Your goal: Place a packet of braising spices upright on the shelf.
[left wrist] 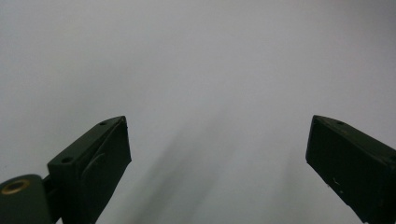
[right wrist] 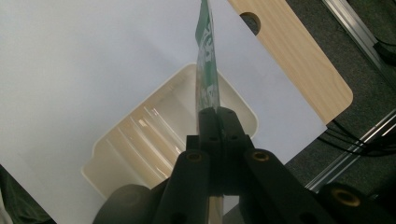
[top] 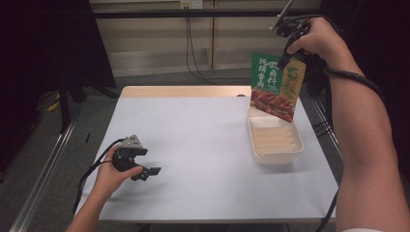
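I've got the right gripper [top: 284, 62] pinched shut on the top edge of the food pouch [top: 275, 87], hanging over the far end of the white tray [top: 275, 153]; looks light, floppy, prob slick, so hold the seal (left gripper [top: 145, 171] open, idle on table).

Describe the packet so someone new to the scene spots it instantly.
Start at the white table and go to the cream ridged tray near its right edge. The packet hangs upright just above the tray's far end, pinched at its top by the right gripper. It is the one printed thing here: green and tan, with red food pictured.
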